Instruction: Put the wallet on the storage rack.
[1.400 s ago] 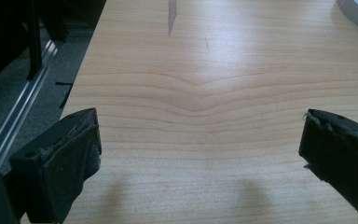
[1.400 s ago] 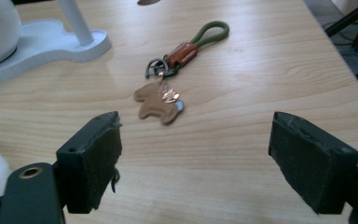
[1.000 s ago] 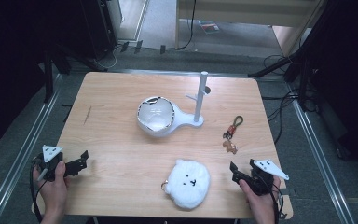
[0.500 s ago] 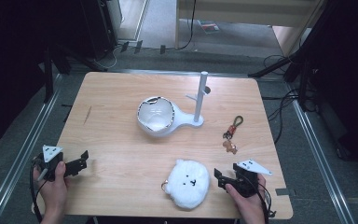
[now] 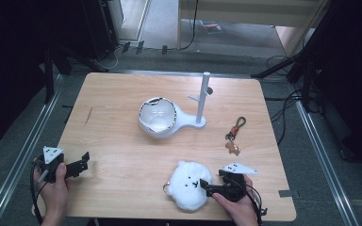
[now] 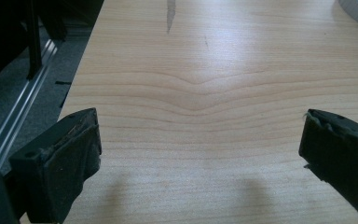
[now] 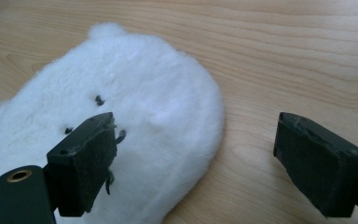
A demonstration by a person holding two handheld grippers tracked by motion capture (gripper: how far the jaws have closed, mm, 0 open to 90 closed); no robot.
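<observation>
Plush bear face (image 5: 189, 183) lies face-up, ears toward the table's far side; right gripper (image 5: 206, 185) jaws spread, perhaps touching it.

Showing white, fluffy, with small black face marks: plush bear (image 7: 121, 116), lying under the left of the black jaws of the right gripper (image 7: 205, 158). Glowing pale, light wood grain with wavy bands: worktop (image 6: 214, 93) between the black jaws of the left gripper (image 6: 200, 154). Topping each gripper, grey three-cornered plate dotted dark.
</observation>
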